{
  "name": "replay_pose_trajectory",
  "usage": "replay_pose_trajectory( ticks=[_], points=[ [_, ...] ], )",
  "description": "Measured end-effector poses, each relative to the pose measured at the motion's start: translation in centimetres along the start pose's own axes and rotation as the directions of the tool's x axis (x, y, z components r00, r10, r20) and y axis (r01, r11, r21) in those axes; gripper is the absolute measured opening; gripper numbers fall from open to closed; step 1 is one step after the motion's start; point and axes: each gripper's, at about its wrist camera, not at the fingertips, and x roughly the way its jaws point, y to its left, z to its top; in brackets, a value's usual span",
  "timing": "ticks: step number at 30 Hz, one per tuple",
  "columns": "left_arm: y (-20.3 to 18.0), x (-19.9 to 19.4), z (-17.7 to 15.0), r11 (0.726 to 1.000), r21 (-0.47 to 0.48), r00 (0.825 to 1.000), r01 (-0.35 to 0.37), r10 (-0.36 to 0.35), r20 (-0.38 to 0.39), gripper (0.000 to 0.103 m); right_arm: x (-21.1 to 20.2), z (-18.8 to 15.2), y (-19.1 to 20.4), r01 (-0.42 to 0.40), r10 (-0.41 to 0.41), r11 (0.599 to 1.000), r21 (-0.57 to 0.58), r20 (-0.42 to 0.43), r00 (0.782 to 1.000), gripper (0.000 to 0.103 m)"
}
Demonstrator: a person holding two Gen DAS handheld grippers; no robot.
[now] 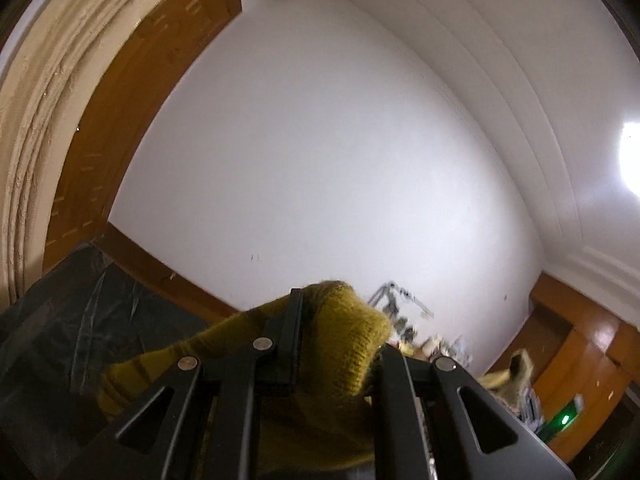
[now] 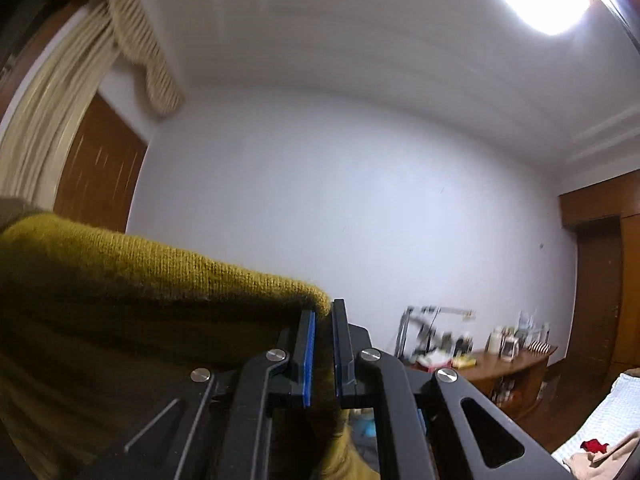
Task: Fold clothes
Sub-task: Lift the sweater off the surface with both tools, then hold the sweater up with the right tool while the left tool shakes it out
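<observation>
A mustard-yellow knitted sweater (image 1: 344, 352) bulges up between the black fingers of my left gripper (image 1: 340, 340), which is shut on a thick fold of it and held high, facing the wall. In the right wrist view the same sweater (image 2: 132, 300) hangs off to the left. Its edge runs into the narrow gap between the blue pads (image 2: 307, 356) of my right gripper (image 2: 323, 320), which is shut on it. Both grippers point roughly level, with the cloth draped below them out of sight.
A white wall fills both views. Beige curtains (image 2: 48, 128) and brown wooden panels (image 1: 132, 92) are at the left. A cluttered wooden desk (image 2: 492, 364) stands by the far wall. A bed with a white cover (image 2: 600, 420) is at lower right, a dark plastic-covered surface (image 1: 80, 312) at lower left.
</observation>
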Motion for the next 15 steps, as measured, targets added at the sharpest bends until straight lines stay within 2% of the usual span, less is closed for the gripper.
replay_pose_trajectory(
  ticks=[3, 4, 6, 7, 9, 11, 12, 13, 14, 15],
  points=[
    [2.1, 1.4, -2.6, 0.999, 0.001, 0.992, -0.047, 0.047, -0.118, 0.014, -1.0, 0.2, 0.1, 0.01, -0.01, 1.0, -0.023, 0.007, 1.0, 0.007],
    [3.5, 2.5, -4.2, 0.998, -0.005, 0.979, -0.064, 0.062, -0.193, 0.014, -1.2, -0.2, 0.3, 0.01, -0.01, 0.999, -0.036, -0.003, 1.0, 0.008],
    [5.7, 4.3, -6.8, 0.997, -0.01, 0.943, -0.082, 0.074, -0.326, 0.014, -1.9, -1.1, 1.0, 0.001, -0.004, 0.998, -0.059, -0.057, 0.998, 0.008],
    [6.9, 5.4, -8.7, 0.997, -0.005, 0.911, -0.082, 0.073, -0.405, 0.016, -2.0, -1.9, 1.3, -0.006, 0.0, 0.998, -0.066, -0.095, 0.995, 0.007],
    [8.1, 7.1, -11.3, 0.996, 0.05, 0.847, -0.077, 0.091, -0.524, 0.026, -1.2, -4.2, 1.1, -0.016, 0.003, 0.998, -0.067, -0.187, 0.982, 0.008],
    [9.2, 8.6, -14.2, 0.991, 0.119, 0.779, -0.06, 0.121, -0.615, 0.041, 0.2, -5.5, 0.4, -0.014, -0.005, 0.997, -0.078, -0.245, 0.97, 0.008],
    [9.5, 9.1, -15.4, 0.989, 0.146, 0.741, -0.035, 0.124, -0.66, 0.046, 0.7, -6.3, 0.5, -0.019, -0.005, 0.996, -0.088, -0.274, 0.962, 0.008],
    [9.9, 9.7, -16.7, 0.985, 0.171, 0.701, -0.007, 0.126, -0.702, 0.055, 1.4, -7.1, 0.8, -0.027, -0.005, 0.995, -0.099, -0.303, 0.953, 0.008],
    [10.2, 9.8, -17.7, 0.983, 0.181, 0.669, -0.005, 0.138, -0.73, 0.065, 2.0, -7.8, 0.8, -0.033, -0.004, 0.994, -0.106, -0.327, 0.945, 0.008],
    [10.6, 9.8, -18.6, 0.982, 0.191, 0.636, -0.005, 0.151, -0.756, 0.07, 2.4, -8.2, 0.6, -0.036, -0.002, 0.994, -0.105, -0.347, 0.938, 0.008]
  ],
)
